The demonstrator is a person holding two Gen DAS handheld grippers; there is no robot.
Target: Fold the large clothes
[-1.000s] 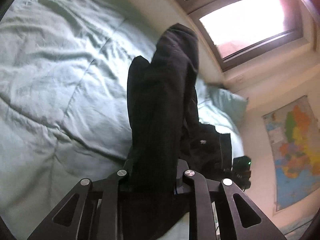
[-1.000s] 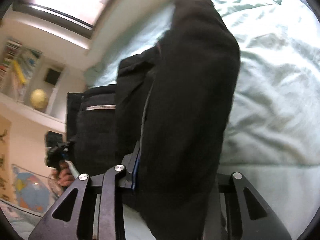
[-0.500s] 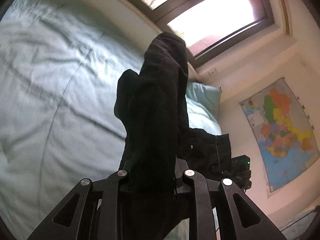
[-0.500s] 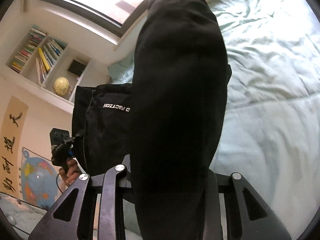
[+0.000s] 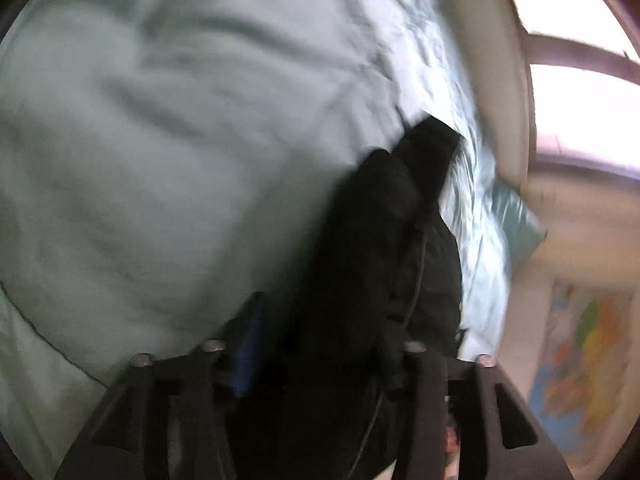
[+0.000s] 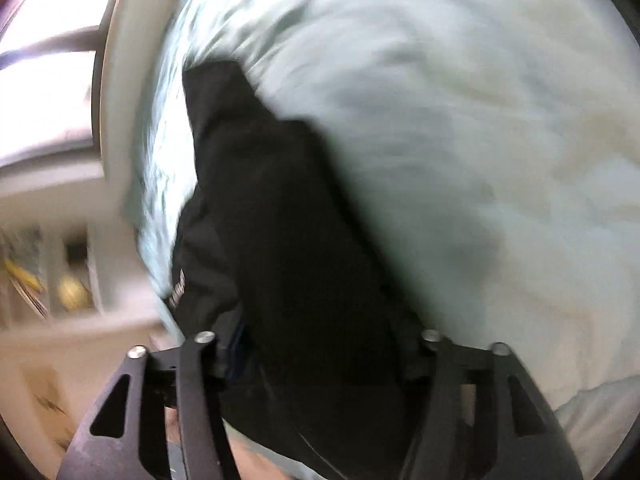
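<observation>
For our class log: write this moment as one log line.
stage: releasing fold | left tongs: opening, black garment between | right tongs: opening, garment between | surface: green duvet

Left gripper [image 5: 316, 344] angled downward, jaws opening, dark cloth between its fingers, right gripper [image 6: 320, 344] likewise tilted down, jaws opening, dark cloth between them

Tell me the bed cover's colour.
Pale mint green bed cover, plain, clearest in the right wrist view.
</observation>
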